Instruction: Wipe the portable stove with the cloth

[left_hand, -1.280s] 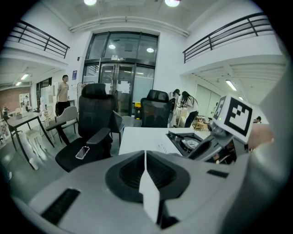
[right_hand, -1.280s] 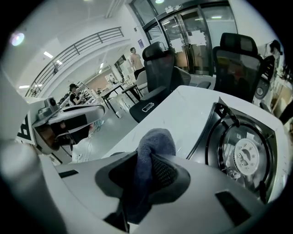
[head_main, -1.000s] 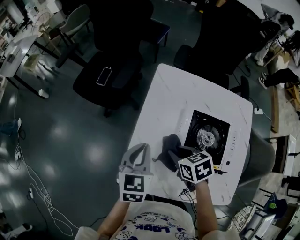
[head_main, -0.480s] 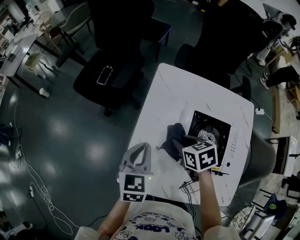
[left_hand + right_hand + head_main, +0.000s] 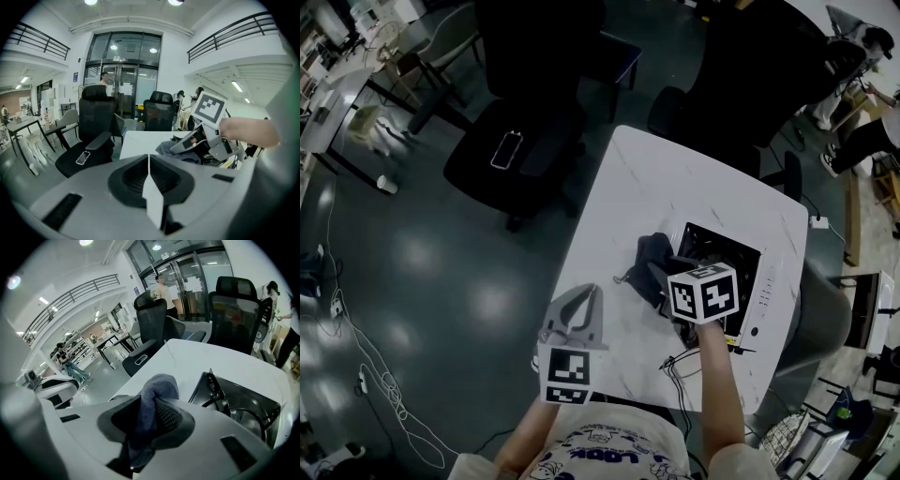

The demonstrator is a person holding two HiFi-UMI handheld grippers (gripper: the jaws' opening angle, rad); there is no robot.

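Observation:
The portable stove [image 5: 741, 267] lies on the white table [image 5: 656, 178], near its right edge, black top and round burner [image 5: 251, 416] showing. A dark blue-grey cloth [image 5: 652, 258] hangs bunched at the stove's left edge, and my right gripper [image 5: 664, 270] is shut on it; in the right gripper view the cloth [image 5: 150, 413] fills the gap between the jaws. My left gripper [image 5: 581, 305] is shut and holds nothing, at the table's near left edge, apart from the stove. In the left gripper view the right gripper [image 5: 194, 140] and cloth [image 5: 171, 149] show ahead.
Black office chairs [image 5: 520, 150] stand left of and behind the table, one with a phone [image 5: 503, 150] on its seat. A thin cable [image 5: 680, 361] trails over the table's near edge. More desks and chairs [image 5: 356, 75] fill the far left.
My right gripper has carried the cloth up and to the right, from the table beside the stove onto the stove's left edge. The left gripper has stayed put.

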